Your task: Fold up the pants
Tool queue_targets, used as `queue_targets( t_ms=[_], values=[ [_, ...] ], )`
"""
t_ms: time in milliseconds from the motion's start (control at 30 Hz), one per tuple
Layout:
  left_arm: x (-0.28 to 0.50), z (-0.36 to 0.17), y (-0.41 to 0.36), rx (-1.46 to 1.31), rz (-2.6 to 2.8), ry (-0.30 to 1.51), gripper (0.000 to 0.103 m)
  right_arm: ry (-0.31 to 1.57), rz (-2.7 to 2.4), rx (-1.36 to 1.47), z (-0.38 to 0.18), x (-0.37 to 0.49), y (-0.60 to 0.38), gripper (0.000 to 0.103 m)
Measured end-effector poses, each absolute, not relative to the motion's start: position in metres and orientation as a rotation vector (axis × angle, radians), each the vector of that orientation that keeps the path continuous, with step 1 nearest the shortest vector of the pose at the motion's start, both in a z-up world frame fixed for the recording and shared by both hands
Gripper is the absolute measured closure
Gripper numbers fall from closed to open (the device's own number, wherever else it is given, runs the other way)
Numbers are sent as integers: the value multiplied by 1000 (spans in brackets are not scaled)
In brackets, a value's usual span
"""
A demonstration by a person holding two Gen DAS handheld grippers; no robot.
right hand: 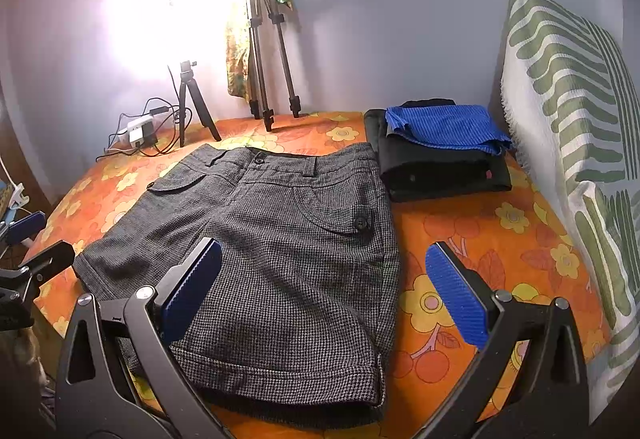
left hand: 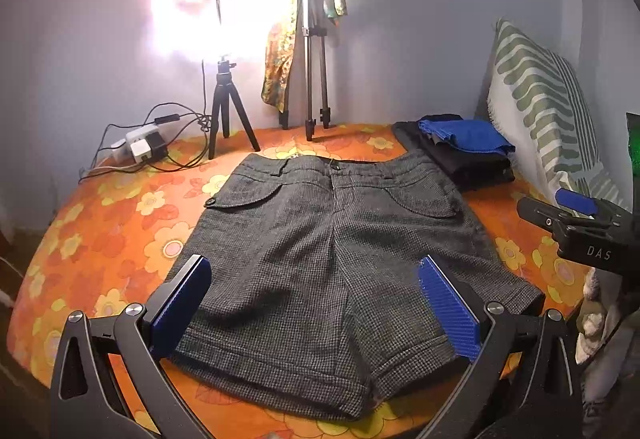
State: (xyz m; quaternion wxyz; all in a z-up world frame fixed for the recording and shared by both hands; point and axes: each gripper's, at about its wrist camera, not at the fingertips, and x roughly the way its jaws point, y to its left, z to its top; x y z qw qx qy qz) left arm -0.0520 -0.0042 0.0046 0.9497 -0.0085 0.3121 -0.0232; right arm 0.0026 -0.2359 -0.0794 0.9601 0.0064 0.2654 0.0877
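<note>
Shorts [left hand: 320, 239] of grey houndstooth cloth, the pants of this task, lie flat and unfolded at the centre of both views, waistband toward the wall and hems toward the cameras. I judge the cloth to be thick and woolly: soft and light, a little stiff at the cuffs and the waistband, not slippery, so it should keep a crease. Good places to hold seem the outer corners of the waistband and the hem. The left gripper [left hand: 316, 303] hovers over the legs with its jaws spread wide and holds nothing; the right gripper [right hand: 324, 291] is also wide apart and empty, above the edge at the right of the frame. The surface is a bed with an orange flowered sheet [right hand: 460, 239], soft underneath. Folded dark clothes [right hand: 440, 163] sit at upper right, beside a striped pillow [right hand: 568, 87]; tripods [left hand: 312, 59] and a charger [left hand: 140, 147] stand near the wall.
</note>
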Motion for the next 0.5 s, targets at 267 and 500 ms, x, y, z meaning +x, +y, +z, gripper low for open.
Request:
queue_targets(
  t_ms=[267,500],
  values=[
    [-53,4,-4,-18,-65,629,0,540,180,12,-80,4,-234,0],
    [-52,4,-3,-23,-75,626,0,544,175,13,-81,4,-234,0]
  ],
)
